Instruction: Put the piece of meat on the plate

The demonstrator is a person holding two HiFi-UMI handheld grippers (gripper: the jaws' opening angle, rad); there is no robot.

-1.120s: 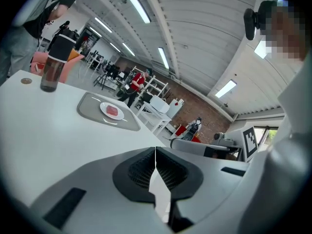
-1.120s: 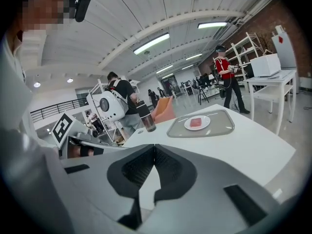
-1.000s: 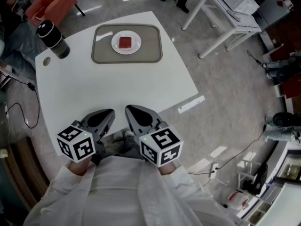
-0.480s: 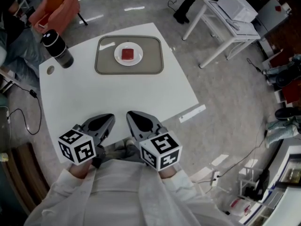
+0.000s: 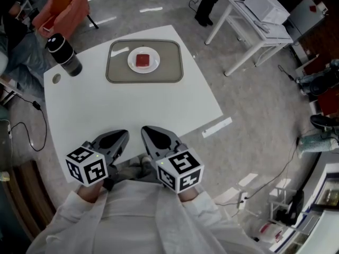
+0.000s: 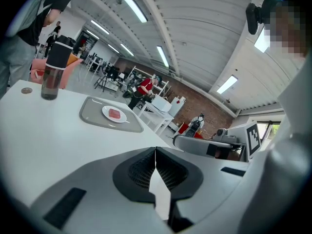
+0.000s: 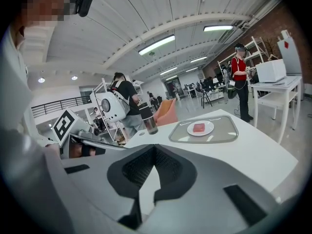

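A red piece of meat [image 5: 143, 60] lies on a small white plate [image 5: 134, 64] that sits on a grey tray [image 5: 172, 65] at the far side of the white table [image 5: 132, 110]. The meat [image 6: 115, 113] [image 7: 199, 127] shows small in both gripper views. My left gripper [image 5: 119, 136] and right gripper [image 5: 146, 133] are held close to my body at the table's near edge, far from the plate. Both are shut with the jaws touching and nothing between them.
A dark bottle [image 5: 63, 54] stands at the table's far left corner, next to a small round spot [image 5: 55, 79]. A white side table [image 5: 254, 20] stands on the floor to the right. People and chairs are beyond the table.
The head view shifted slightly, so the table sits a little lower in frame. Grippers, plate and meat have not moved relative to each other.
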